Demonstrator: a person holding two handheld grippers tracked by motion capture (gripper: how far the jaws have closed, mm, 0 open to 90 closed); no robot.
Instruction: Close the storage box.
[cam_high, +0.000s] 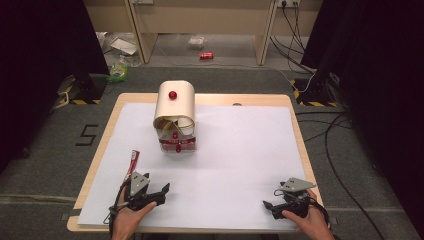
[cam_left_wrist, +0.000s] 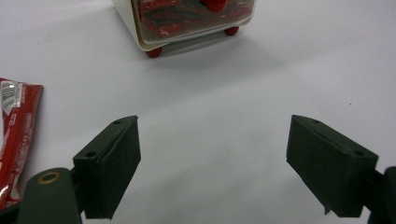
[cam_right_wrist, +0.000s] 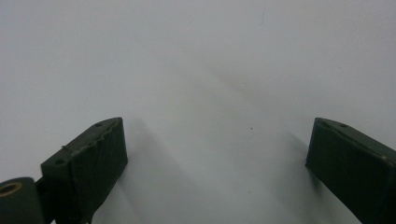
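A cream box with a rolled-back lid and a red knob (cam_high: 174, 107) stands at the table's middle back; its clear front (cam_left_wrist: 187, 21) shows several red packets inside, on red feet. One red packet (cam_high: 133, 161) lies flat on the white sheet, left of my left gripper (cam_high: 159, 192); that packet (cam_left_wrist: 14, 140) reaches the left edge of the left gripper view. The left gripper (cam_left_wrist: 212, 172) is open over bare sheet, with nothing between its jaws. My right gripper (cam_high: 272, 206) rests near the front right corner, and the right gripper (cam_right_wrist: 217, 172) is open and empty.
The white sheet (cam_high: 235, 160) covers most of the wooden table (cam_high: 111, 117). Beyond the table lie floor cables (cam_high: 330, 130), a red can (cam_high: 206, 55) and some litter. Dark curtains hang on both sides.
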